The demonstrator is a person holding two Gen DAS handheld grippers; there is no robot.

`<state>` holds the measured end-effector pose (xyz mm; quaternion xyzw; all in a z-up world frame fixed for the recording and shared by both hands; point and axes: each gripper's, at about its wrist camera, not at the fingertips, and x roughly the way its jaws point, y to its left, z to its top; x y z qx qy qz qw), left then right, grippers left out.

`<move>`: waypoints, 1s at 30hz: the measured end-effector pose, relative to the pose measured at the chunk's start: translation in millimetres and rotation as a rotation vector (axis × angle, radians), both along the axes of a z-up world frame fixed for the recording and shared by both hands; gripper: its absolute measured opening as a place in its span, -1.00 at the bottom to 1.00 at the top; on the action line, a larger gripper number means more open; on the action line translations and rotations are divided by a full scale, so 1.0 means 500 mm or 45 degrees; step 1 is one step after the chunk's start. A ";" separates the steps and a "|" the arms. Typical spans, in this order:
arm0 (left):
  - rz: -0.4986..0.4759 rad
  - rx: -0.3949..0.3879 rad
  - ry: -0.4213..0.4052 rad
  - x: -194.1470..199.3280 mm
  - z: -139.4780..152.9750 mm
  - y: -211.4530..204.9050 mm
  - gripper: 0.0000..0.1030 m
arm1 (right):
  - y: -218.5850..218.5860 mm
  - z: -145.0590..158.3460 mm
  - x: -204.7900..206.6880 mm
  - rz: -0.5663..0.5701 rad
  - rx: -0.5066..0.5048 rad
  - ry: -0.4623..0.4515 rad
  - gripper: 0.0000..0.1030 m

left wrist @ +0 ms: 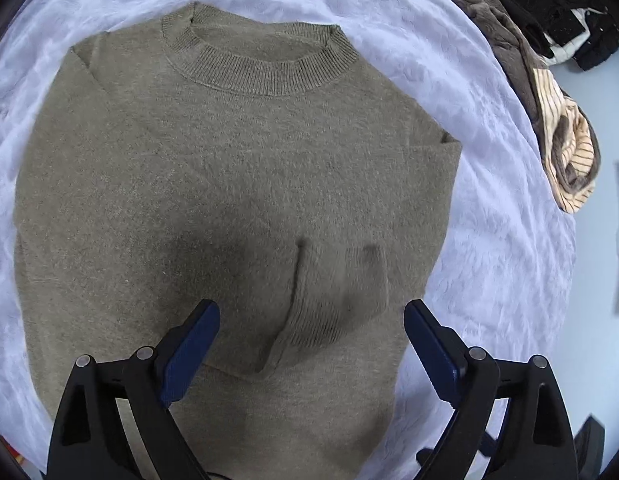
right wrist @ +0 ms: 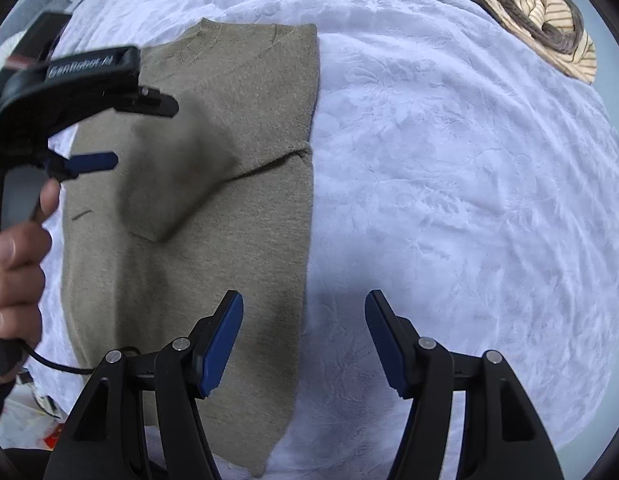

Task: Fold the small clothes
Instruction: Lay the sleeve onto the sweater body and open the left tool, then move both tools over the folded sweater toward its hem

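An olive-green knit sweater lies flat on a white textured cloth, collar at the top, both sleeves folded in across the body. One sleeve cuff lies on the chest. My left gripper is open and empty, hovering just above the cuff. In the right wrist view the sweater lies at the left, and my right gripper is open and empty above its right edge. The left gripper shows there too, open over the sweater.
A heap of striped cream and brown clothes lies at the far right of the cloth, also in the right wrist view. Dark clothes lie beyond it. A hand holds the left gripper's handle.
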<state>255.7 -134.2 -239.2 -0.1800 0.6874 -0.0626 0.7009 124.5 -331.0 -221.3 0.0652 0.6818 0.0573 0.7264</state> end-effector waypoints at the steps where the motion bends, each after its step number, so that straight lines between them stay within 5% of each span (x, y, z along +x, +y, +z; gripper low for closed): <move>1: -0.013 -0.003 -0.011 -0.006 0.003 0.008 0.81 | -0.002 -0.004 0.005 -0.017 0.042 0.002 0.30; 8: 0.012 0.002 0.029 -0.029 -0.019 0.083 0.81 | 0.000 -0.022 0.060 -0.117 0.308 0.019 0.30; 12: -0.006 -0.064 0.065 -0.014 -0.050 0.061 0.81 | 0.009 -0.014 0.095 -0.147 0.252 -0.001 0.30; 18: -0.217 -0.324 0.097 -0.019 -0.083 -0.079 0.81 | -0.024 0.003 0.073 -0.165 0.181 -0.001 0.30; 20: -0.348 -0.511 0.152 -0.043 -0.091 -0.127 0.81 | -0.052 0.007 0.052 -0.200 0.158 0.008 0.30; 24: -0.519 -0.666 0.098 -0.087 -0.051 -0.132 0.81 | -0.093 0.002 0.019 -0.247 0.148 0.052 0.32; 28: -0.373 -0.462 -0.045 -0.056 -0.027 -0.022 0.81 | -0.106 -0.003 0.003 -0.264 0.106 0.046 0.32; 30: -0.232 -0.399 -0.023 -0.026 -0.051 0.028 0.81 | -0.108 -0.007 0.001 -0.279 0.114 0.048 0.32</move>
